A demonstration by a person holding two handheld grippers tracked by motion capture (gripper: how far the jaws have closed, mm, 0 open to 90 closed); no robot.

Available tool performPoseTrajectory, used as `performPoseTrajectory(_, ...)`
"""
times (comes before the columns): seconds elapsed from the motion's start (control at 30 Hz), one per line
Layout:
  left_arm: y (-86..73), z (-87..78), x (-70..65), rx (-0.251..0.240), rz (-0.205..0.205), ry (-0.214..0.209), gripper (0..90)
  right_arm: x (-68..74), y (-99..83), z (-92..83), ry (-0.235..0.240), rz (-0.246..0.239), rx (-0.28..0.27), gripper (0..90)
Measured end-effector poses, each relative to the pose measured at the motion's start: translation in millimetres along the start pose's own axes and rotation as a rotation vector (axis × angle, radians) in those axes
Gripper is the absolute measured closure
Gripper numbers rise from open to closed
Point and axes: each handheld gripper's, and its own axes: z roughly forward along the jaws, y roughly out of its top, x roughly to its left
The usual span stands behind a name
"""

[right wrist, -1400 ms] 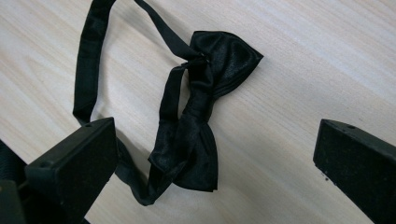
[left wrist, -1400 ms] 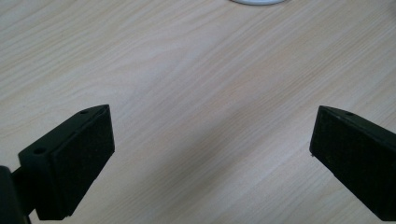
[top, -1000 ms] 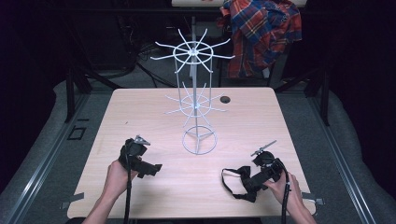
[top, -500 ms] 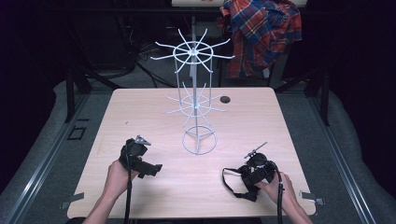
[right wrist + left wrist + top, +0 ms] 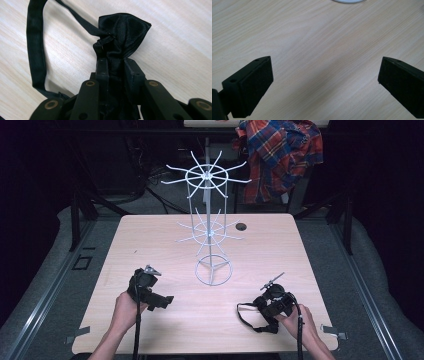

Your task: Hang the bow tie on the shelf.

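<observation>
A black bow tie (image 5: 122,30) lies at the front right of the wooden table (image 5: 150,245), and its strap (image 5: 35,50) loops off to the side. My right gripper (image 5: 116,66) is shut on the bow tie's bunched middle. Its jaws have just been closing, with the fabric between them. In the high view this right gripper (image 5: 262,307) sits low over the bow tie's strap (image 5: 246,316). My left gripper (image 5: 165,301) is held at the front left. The left gripper (image 5: 325,82) is open over bare wood. A white wire rack (image 5: 212,225) stands mid-table.
The wire rack's ring base (image 5: 213,271) sits between the two hands, and its edge (image 5: 348,1) shows just ahead of the left jaws. A small black round spot (image 5: 241,226) lies near the table's back edge. A plaid shirt (image 5: 280,155) hangs behind the table.
The right gripper's jaws have closed on the bow tie, and the gripper has shifted slightly left. The left gripper has stayed where it was.
</observation>
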Motion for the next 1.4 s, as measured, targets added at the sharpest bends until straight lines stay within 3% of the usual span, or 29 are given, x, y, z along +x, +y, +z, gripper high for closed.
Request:
performPoseTrajectory(0.07,0.1,0.1,0.1,0.002,0.0,0.001,0.0,-0.6,-1.7,-2.0,0.02,0.045,-0.074,75.2)
performPoseTrajectory(0.17,0.1,-0.2,-0.4,0.003,0.004,-0.001,0.0,-5.0,-0.7,-11.3,0.01,0.011,-0.054,75.2)
performPoseTrajectory(0.53,1.0,0.5,-2.2,0.004,0.011,0.002,0.1,-0.4,3.6,-32.8,0.003,0.023,-0.187,75.2)
performPoseTrajectory(0.93,0.7,-0.3,-1.6,0.002,0.009,-0.003,0.0,-6.1,18.5,-43.9,-0.007,0.026,-0.236,75.2)
performPoseTrajectory(1.2,0.7,-0.7,-1.2,0.002,0.01,-0.002,0.0,-9.2,31.5,-49.7,0.025,0.065,-0.273,75.2)
performPoseTrajectory(1.3,0.4,-0.7,-0.6,0.002,0.006,-0.002,0.0,-9.6,38.2,-52.1,0.046,0.09,-0.309,75.2)
performPoseTrajectory(1.4,0.7,-0.5,-0.7,0.003,0.008,-0.003,0.0,-12.0,41.2,-56.5,0.028,0.073,-0.295,75.2)
